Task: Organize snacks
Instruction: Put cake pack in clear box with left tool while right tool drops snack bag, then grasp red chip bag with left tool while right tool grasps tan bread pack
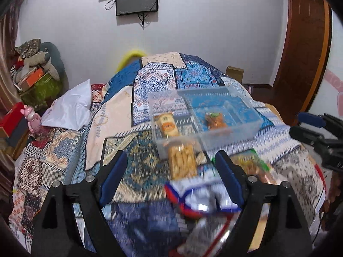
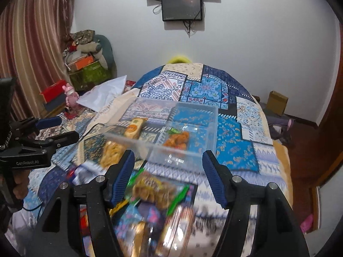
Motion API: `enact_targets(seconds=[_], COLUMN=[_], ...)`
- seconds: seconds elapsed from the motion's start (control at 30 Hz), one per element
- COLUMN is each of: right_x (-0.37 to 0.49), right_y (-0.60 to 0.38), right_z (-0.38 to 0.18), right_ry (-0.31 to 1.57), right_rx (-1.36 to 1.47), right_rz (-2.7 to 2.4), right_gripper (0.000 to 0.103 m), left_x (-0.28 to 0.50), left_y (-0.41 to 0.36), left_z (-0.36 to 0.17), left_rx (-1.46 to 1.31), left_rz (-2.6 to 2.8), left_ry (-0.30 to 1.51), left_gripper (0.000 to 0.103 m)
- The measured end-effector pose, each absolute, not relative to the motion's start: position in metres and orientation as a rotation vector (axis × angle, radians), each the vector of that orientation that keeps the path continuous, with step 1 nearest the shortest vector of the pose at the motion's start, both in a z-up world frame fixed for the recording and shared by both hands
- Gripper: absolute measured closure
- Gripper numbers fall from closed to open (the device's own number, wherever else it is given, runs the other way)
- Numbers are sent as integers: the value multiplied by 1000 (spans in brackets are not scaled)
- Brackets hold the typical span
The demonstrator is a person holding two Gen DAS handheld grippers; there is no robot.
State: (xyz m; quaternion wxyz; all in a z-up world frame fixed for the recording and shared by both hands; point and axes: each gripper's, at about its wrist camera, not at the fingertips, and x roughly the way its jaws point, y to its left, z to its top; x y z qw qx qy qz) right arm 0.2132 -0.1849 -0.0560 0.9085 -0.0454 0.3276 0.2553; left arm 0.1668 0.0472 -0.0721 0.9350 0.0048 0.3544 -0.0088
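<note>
A clear divided box (image 1: pixel 214 90) (image 2: pixel 193 105) stands on the patterned cloth. Its left compartment holds a yellow-orange packet (image 1: pixel 167 125) (image 2: pixel 136 127); the right one holds an orange snack packet (image 1: pixel 215 121) (image 2: pixel 176 139). In front of the box lie a clear biscuit packet (image 1: pixel 182 162) (image 2: pixel 111 150), a green-edged packet (image 1: pixel 250 162) (image 2: pixel 154 188) and a blurred red, white and blue packet (image 1: pixel 201 197). My left gripper (image 1: pixel 171 156) (image 2: pixel 68 127) hovers open over the loose packets. My right gripper (image 2: pixel 168 156) (image 1: pixel 300 124) is open above the green-edged packet, holding nothing.
The cloth covers a rounded table whose far edge drops toward the white wall. A white pillow (image 1: pixel 70 107), a pink toy (image 1: pixel 32 117) and stacked boxes (image 1: pixel 36 81) crowd the left. A cardboard box (image 1: pixel 234 73) and a wooden door (image 1: pixel 304 42) are on the right.
</note>
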Motion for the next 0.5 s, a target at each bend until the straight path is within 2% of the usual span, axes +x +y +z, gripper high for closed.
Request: enact_targets(seconds=[0.17,0.5], right_x=[180,135], right_y=[-192,-181], right_z=[-63,-105], right_ry=[691,807], right_rx=[-85,-75], right_rz=[549,609], right_gripper=[37,37], left_x=[134,92], left_y=[42,29], left_z=[-91,-142], left_rx=[10,-16], left_rz=[-24,-68], left_ry=[767,872], left_gripper=[16,16])
